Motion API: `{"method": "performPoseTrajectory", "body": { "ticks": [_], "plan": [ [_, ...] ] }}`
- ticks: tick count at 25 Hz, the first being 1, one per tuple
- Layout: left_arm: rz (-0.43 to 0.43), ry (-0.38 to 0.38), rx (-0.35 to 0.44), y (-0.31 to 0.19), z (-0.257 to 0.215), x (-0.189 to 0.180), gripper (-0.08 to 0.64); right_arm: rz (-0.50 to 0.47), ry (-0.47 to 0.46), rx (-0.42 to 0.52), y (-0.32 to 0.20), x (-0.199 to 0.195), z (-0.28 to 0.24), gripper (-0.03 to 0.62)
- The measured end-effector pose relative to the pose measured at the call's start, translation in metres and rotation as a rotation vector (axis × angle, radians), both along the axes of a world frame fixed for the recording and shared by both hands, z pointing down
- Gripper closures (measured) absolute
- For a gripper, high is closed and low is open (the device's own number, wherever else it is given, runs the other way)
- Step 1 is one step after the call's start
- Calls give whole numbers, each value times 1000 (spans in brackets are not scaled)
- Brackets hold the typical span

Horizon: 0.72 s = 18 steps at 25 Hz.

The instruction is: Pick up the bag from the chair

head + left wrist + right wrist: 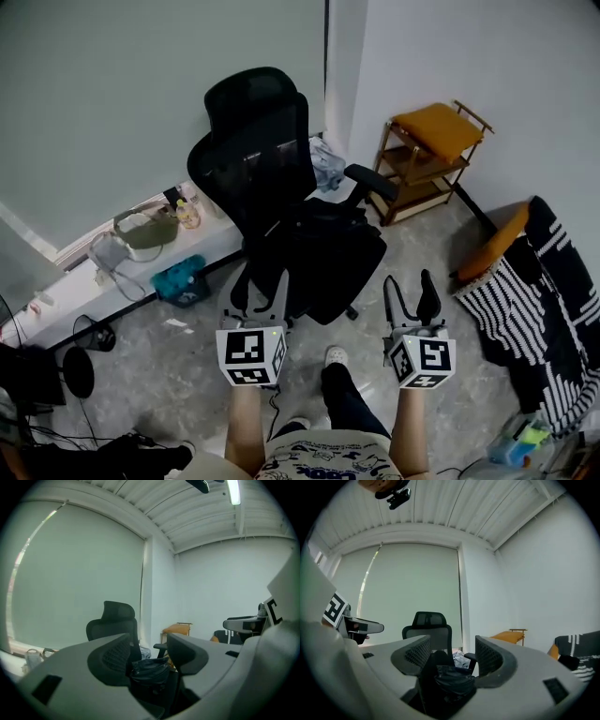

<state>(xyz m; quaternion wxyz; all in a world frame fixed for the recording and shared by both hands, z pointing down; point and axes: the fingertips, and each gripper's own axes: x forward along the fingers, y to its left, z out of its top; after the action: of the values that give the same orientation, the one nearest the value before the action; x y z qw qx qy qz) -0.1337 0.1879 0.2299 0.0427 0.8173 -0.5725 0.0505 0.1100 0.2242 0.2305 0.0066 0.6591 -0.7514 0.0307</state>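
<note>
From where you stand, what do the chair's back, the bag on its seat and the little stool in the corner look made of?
Chair back: black mesh, it seems; the panel looks thin and lets some light through.
Bag: probably thin black plastic; it is crinkled and faintly glossy.
Stool: brown wooden frame with an orange padded cushion, likely fabric.

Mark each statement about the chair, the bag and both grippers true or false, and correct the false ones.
1. The black bag lies on the office chair seat. True.
2. The left gripper is shut on the bag. False: it is open and holds nothing, short of the chair.
3. The right gripper is open and empty. True.
4. The wooden stool with the orange cushion stands to the left of the chair. False: it stands to the right, by the wall.
</note>
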Motion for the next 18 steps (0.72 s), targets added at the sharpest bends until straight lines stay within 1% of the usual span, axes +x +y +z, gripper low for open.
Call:
{"method": "performPoseTrajectory", "body": {
  "ticks": [6, 9, 13, 18],
  "plan": [
    [-50, -4, -4, -85, -9, 40, 316, -59, -6, 12, -97, 41, -13, 293],
    [-73, -7, -7, -120, -8, 55, 316, -90, -6, 7, -138, 56, -11, 291],
    [-93, -11, -23, -154, 1, 66, 316, -124, -3, -14, -178, 67, 1, 290],
    [-111, -17, -65, -188, 18, 73, 311, -163, 0, -53, -217, 71, 19, 285]
  ]
}}
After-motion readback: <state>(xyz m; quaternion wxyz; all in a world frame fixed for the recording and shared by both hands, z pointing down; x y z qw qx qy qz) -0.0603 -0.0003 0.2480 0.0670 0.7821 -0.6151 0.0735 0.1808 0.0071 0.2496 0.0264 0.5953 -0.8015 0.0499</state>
